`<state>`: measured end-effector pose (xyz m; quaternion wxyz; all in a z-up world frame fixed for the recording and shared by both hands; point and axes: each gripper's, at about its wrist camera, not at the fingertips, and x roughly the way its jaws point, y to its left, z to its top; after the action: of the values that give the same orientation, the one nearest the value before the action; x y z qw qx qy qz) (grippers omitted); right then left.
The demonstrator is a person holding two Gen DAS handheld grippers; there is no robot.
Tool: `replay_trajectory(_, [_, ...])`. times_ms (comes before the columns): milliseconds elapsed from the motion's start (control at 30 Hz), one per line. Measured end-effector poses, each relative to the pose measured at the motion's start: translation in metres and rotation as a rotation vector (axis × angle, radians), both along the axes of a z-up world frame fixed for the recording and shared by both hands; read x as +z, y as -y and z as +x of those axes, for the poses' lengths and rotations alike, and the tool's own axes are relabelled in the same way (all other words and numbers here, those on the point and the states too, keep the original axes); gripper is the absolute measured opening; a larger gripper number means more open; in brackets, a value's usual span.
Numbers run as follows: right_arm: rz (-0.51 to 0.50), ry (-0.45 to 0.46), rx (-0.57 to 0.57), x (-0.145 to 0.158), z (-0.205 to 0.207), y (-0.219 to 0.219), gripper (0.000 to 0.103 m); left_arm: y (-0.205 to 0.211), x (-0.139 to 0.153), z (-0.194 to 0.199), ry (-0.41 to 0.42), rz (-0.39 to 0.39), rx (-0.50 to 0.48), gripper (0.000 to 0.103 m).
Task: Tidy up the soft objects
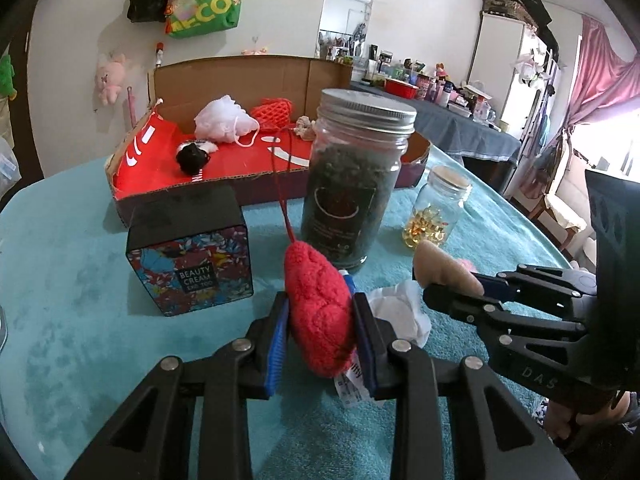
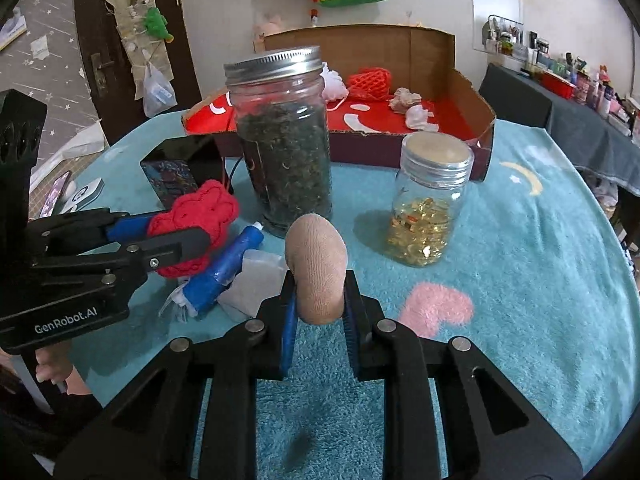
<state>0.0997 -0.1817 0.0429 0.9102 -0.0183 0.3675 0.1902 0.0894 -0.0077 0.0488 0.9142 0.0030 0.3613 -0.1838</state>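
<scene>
I see a red knitted piece (image 1: 320,312) with a dark red cord, and a plain beige sock (image 2: 318,272), over a teal fleecy bench cover (image 2: 540,264) marked with a pink patch and a yellow moon. The tall jar (image 1: 356,184) has a silver lid and dark green contents; the small jar (image 2: 430,204) holds gold bits. The far cardboard tray (image 1: 256,76) is brown with a red and white lining, and my near-left box (image 1: 192,256) is black with a multicoloured floral front.
</scene>
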Motion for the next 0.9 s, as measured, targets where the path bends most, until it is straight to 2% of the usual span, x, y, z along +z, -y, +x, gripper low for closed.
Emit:
replay_trajectory(533, [0.038, -0.028, -0.057, -0.002, 0.0, 0.028, 0.019, -0.031, -0.001, -0.014, -0.018, -0.035, -0.018, 0.032])
replay_trajectory(900, [0.068, -0.063, -0.101, -0.005, 0.002, 0.051, 0.019, -0.074, -0.004, -0.029, -0.045, 0.038, 0.065, 0.032])
